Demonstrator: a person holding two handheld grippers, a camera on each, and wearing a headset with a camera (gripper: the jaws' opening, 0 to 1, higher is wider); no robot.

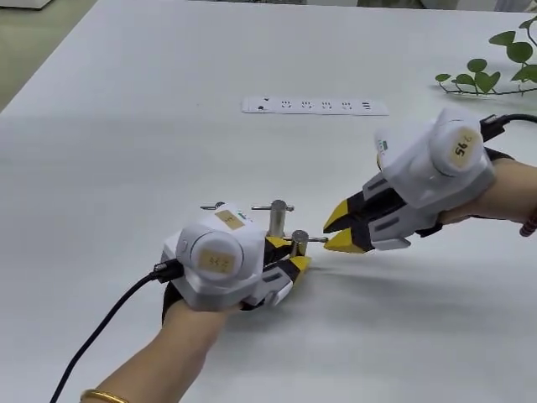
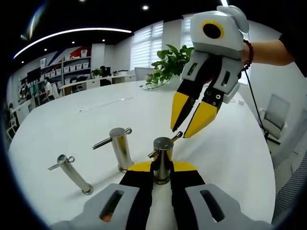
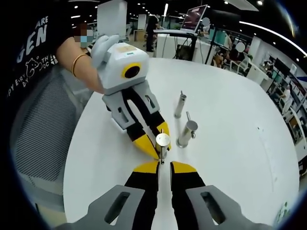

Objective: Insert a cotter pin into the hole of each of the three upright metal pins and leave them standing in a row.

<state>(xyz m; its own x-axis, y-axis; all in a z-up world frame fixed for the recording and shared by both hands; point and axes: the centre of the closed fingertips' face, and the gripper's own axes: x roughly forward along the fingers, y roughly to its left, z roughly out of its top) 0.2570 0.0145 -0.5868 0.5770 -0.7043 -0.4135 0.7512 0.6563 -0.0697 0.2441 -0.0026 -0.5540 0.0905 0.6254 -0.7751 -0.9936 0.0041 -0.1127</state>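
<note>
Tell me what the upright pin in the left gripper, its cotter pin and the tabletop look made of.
The upright pin looks like steel or similar metal: silvery, polished, with bright reflections along its barrel. The cotter pin also seems metal, thin shiny wire. The tabletop is smooth white with a soft sheen, probably laminate; its core is hidden.

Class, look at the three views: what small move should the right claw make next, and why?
Probably ease the right claw, gripping the cotter, toward the pin held in the left claw, sliding the cotter further in. Its tip already pokes out the far side, but its loop stands off the pin, unlike on the middle pin.
</note>
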